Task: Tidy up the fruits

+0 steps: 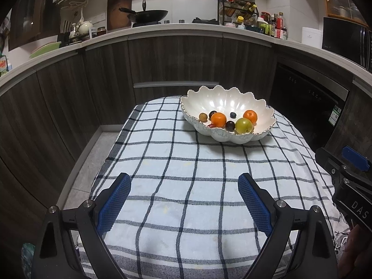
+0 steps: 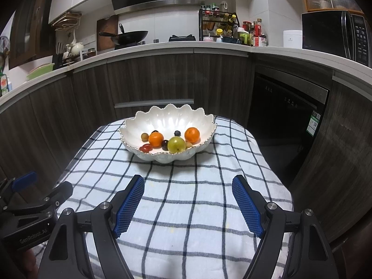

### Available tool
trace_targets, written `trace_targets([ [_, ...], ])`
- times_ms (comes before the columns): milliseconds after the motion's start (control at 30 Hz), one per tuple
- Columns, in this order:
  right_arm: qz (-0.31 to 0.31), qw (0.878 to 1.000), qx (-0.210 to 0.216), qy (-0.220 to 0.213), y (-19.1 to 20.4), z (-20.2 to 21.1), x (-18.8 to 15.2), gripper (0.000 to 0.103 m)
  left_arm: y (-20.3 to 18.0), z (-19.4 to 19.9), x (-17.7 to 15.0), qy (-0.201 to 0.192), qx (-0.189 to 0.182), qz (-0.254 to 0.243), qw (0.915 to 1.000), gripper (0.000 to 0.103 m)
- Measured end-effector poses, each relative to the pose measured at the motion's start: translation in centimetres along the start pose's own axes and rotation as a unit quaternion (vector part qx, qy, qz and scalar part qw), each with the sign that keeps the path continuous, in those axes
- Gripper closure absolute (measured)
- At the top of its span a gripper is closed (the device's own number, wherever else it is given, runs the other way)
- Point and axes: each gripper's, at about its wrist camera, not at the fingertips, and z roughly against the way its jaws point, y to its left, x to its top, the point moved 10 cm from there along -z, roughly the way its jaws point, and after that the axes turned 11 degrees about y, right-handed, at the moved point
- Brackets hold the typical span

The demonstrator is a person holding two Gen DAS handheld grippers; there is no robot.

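A white scalloped bowl [image 1: 223, 100] [image 2: 172, 116] stands at the far end of a checked cloth [image 1: 186, 174] [image 2: 186, 186]. In it lie two oranges [image 1: 218, 119] [image 2: 192, 134], a green fruit [image 1: 244, 125] [image 2: 176, 144], dark plums [image 1: 230, 125], a blueberry [image 2: 177, 133], a small tan fruit [image 2: 144, 136] and red cherry tomatoes [image 2: 145, 148]. My left gripper [image 1: 184, 181] hovers open over the near cloth, nothing between its blue pads. My right gripper [image 2: 188, 183] is open too, empty, aimed at the bowl. Each gripper's body shows at the edge of the other's view.
Dark wood cabinets and a white counter curve behind the table. On the counter stand a wok [image 2: 132, 36], a spice rack [image 2: 218, 23], bottles and a microwave [image 2: 334, 32]. A dishwasher [image 2: 286, 111] sits at the right. Grey floor [image 1: 93, 160] drops off at the table's left.
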Motion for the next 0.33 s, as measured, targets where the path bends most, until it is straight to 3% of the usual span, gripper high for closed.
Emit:
trace_targets([
  [333,0.001,1.000,0.000,0.001,0.04,-0.14,-0.06,0.024,0.03,-0.24,-0.21,0.003,-0.001,0.004,1.0000,0.008],
])
